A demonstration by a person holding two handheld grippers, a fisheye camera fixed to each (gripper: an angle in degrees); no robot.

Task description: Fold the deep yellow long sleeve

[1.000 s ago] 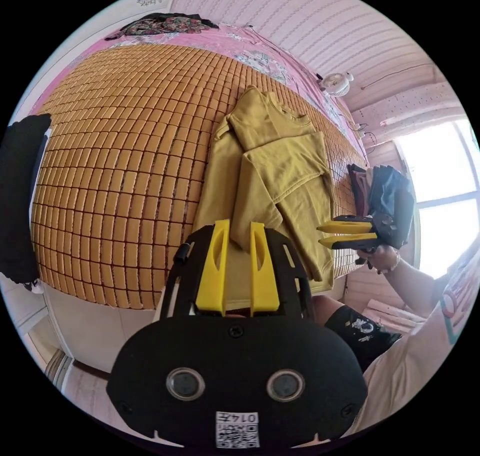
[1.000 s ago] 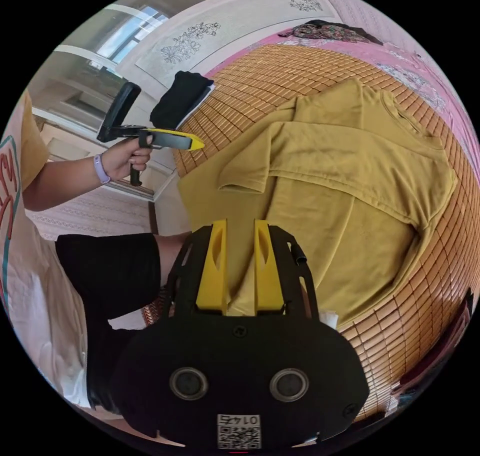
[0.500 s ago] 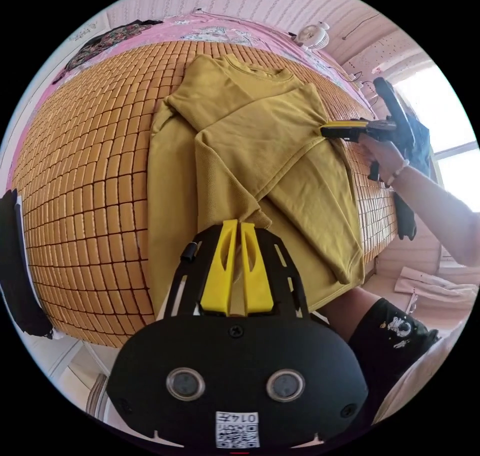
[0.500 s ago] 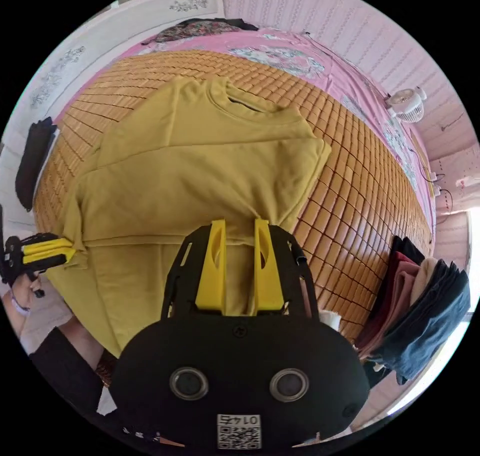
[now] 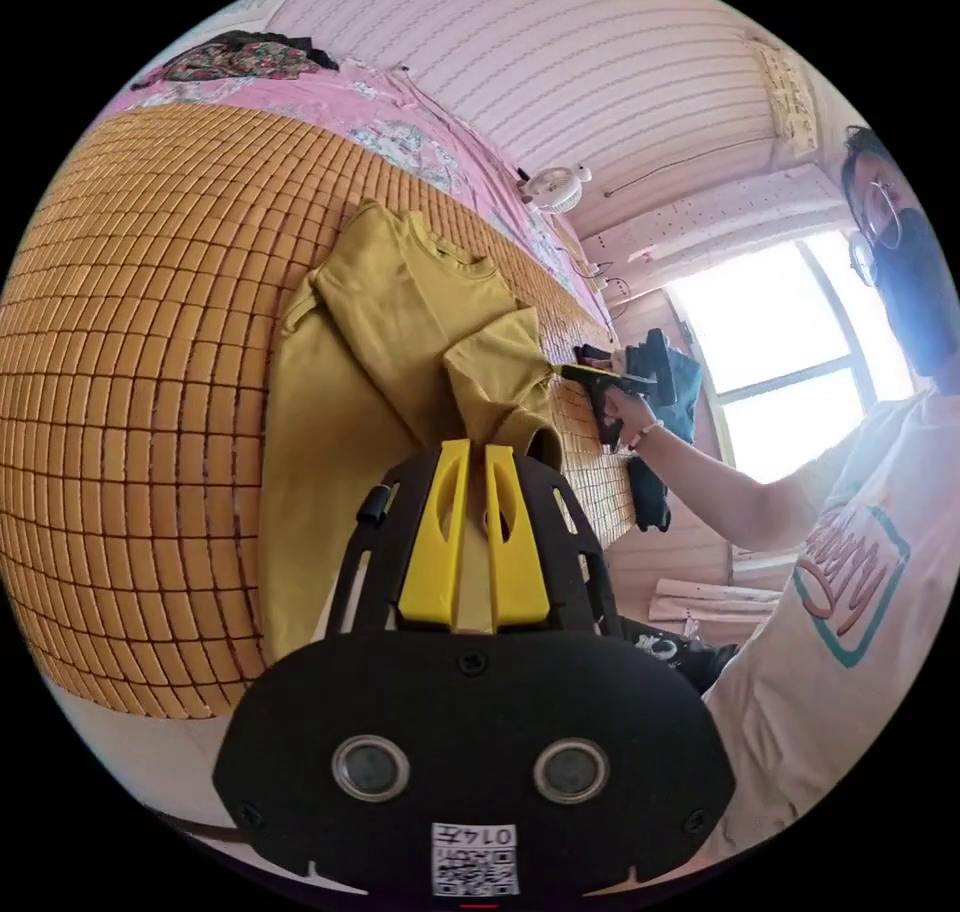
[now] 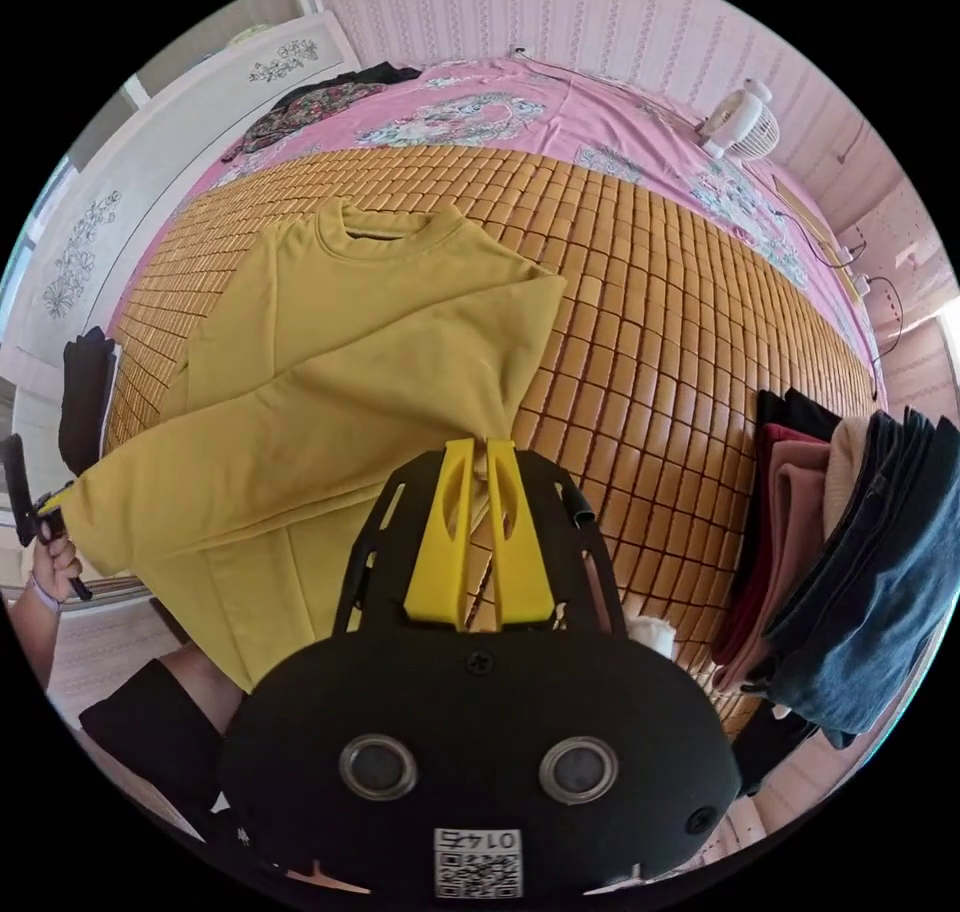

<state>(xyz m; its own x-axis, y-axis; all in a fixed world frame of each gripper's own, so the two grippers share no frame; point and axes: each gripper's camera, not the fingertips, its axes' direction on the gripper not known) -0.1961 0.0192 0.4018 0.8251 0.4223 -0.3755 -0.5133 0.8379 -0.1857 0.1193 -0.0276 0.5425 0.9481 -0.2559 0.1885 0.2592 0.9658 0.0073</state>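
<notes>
The deep yellow long sleeve shirt (image 5: 380,302) lies collar-away on the bamboo mat (image 5: 130,302). One sleeve (image 6: 260,452) is lifted off the shirt body (image 6: 350,292) and stretched between both grippers. My left gripper (image 5: 473,449) is shut on the cuff end; in the right gripper view it appears at the far left edge (image 6: 50,500). My right gripper (image 6: 480,444) is shut on the fabric at the sleeve's shoulder end, and in the left gripper view it pinches the fold's corner (image 5: 565,372).
A stack of folded dark and pink clothes (image 6: 850,552) sits at the mat's (image 6: 660,302) right edge. A small fan (image 6: 740,117) stands on the pink sheet. A black cloth (image 6: 85,402) lies at the left. The person (image 5: 860,572) stands beside the bed.
The right gripper has shut on the shoulder end of the sleeve. Both grippers have risen, lifting the sleeve off the shirt and pulling it taut. Both cameras have swung.
</notes>
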